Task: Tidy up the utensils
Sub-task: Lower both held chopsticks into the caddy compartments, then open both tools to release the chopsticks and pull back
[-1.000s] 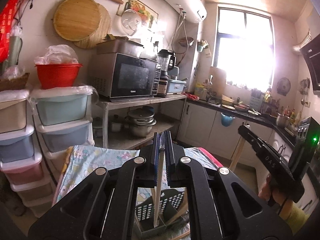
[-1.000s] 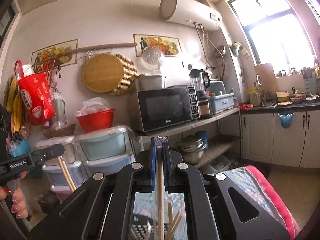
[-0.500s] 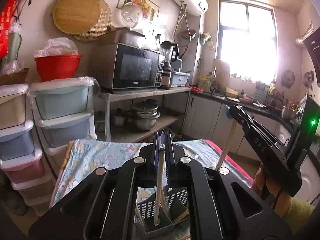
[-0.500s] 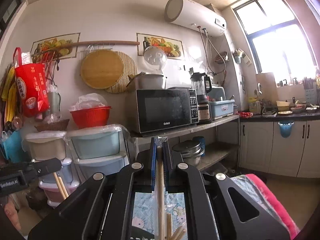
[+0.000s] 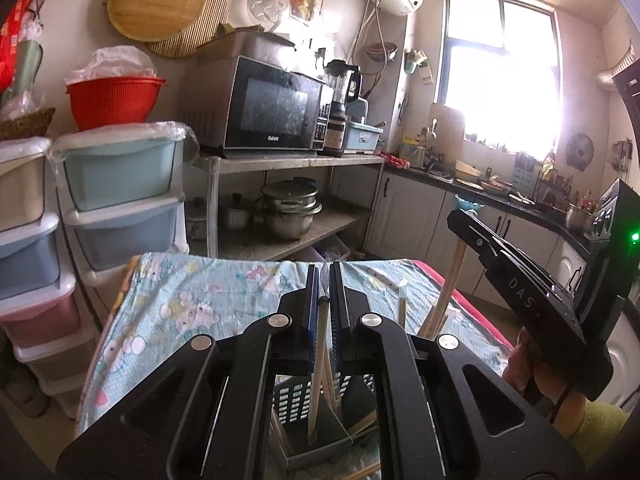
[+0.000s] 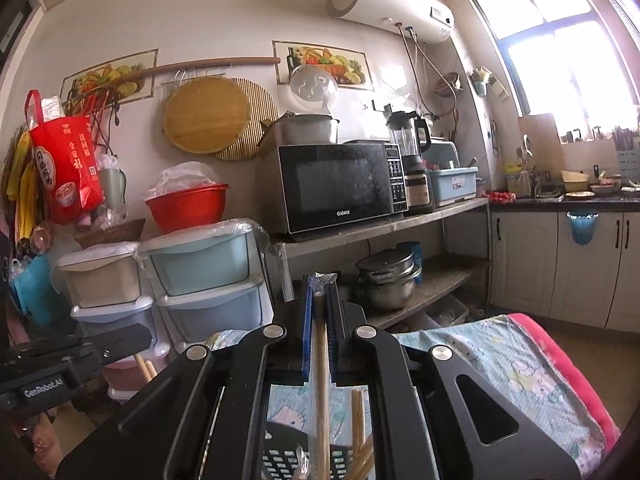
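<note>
Pinching one chopstick [image 5: 317, 364] each, L gripper [image 5: 324, 280] & R gripper [image 6: 319, 292] nearly closed.

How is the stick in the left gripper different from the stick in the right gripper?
The left gripper pinches a thin wooden chopstick whose lower tip is already down inside the grey slotted basket. The right gripper pinches a thicker-looking wooden chopstick in a clear wrapper; its lower end is hidden. Both hang upright, clamped at their tops.
</note>
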